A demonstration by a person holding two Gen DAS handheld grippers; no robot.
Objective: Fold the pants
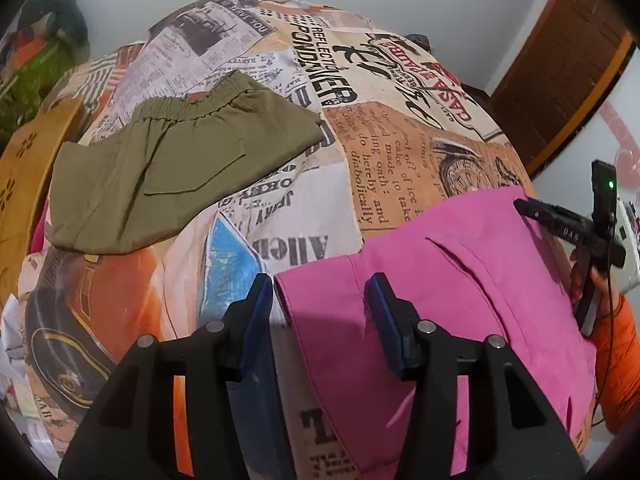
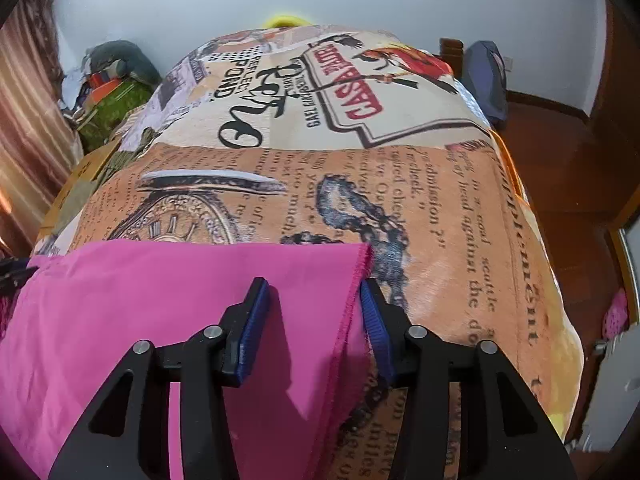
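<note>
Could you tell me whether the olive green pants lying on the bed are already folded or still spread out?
Folded: the olive green pants lie as a compact, flat bundle, waistband and pocket up, no legs trailing.

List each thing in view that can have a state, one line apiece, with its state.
pink pants: lying flat on the bed, folded over, not lifted.
olive pants: folded, lying apart from the pink pair, untouched.
left gripper: open, fingers astride the pink pants' edge.
right gripper: open, fingers astride the pink pants' frayed corner.
printed bedspread: spread over the bed.
</note>
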